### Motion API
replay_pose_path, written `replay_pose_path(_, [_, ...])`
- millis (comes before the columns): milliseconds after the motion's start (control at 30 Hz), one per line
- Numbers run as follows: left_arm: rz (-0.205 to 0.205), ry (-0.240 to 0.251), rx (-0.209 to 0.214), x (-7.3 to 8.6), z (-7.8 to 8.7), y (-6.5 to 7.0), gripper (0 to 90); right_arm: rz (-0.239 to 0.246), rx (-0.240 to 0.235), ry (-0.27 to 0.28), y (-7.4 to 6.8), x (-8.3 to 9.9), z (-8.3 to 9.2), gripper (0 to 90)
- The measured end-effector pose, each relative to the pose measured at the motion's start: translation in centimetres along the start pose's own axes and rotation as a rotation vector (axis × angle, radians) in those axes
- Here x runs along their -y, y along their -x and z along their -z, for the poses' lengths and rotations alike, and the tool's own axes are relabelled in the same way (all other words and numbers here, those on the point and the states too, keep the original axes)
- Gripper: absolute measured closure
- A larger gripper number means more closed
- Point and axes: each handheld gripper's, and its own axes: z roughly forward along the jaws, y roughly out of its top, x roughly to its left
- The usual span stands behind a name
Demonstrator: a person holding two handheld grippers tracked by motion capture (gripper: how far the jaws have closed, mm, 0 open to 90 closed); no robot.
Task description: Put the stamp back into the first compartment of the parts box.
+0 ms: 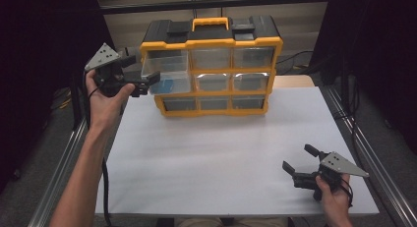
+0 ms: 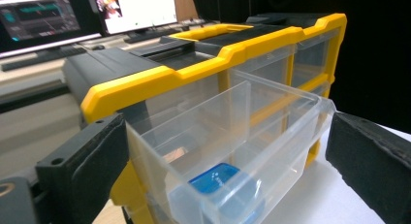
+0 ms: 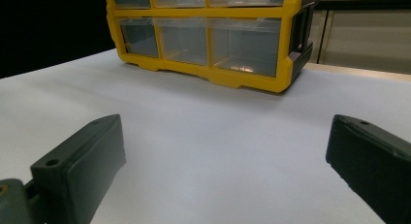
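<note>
Straddling the pulled-out clear plastic drawer [image 2: 232, 151] at the top-left of the yellow-and-black plastic drawer cabinet [image 1: 211, 65], the left gripper [image 1: 142, 84] stands wide open, its pads clear of the drawer's walls. The thin, glossy drawer looks light, stiff and slippery, and likely to flex under a hard pinch; its front lip or side walls seem the best places to take hold. A small blue plastic piece [image 2: 215, 178] lies in the drawer's near end, blurred by the plastic and cut off at the frame's edge, so its form stays unclear. On the white tabletop [image 1: 216, 153], at the near right and well apart from the cabinet, the right gripper [image 1: 297, 163] rests wide open, holding nothing.
</note>
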Motion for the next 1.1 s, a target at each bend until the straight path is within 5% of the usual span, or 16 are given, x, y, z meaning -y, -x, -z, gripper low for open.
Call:
replay_pose_path(333, [0.019, 0.019, -0.025, 2.9, 1.4, 0.6, 1.0, -0.002, 0.01, 0.0, -0.1, -0.1, 0.0, 0.2])
replay_pose_path(633, [0.031, 0.024, -0.005, 5.9, 1.5, 1.9, 1.2, 0.002, 0.011, 0.001, -0.1, -0.1, 0.0, 0.2])
replay_pose_path(800, [0.054, 0.025, -0.03, 8.0, 1.3, 2.8, 1.3, 0.001, 0.01, 0.002, -0.1, -0.1, 0.0, 0.2])
replay_pose_path(1100, [0.066, 0.009, -0.004, 10.4, 1.2, 4.1, 1.5, 0.005, 0.01, 0.006, -0.1, -0.1, 0.0, 0.2])
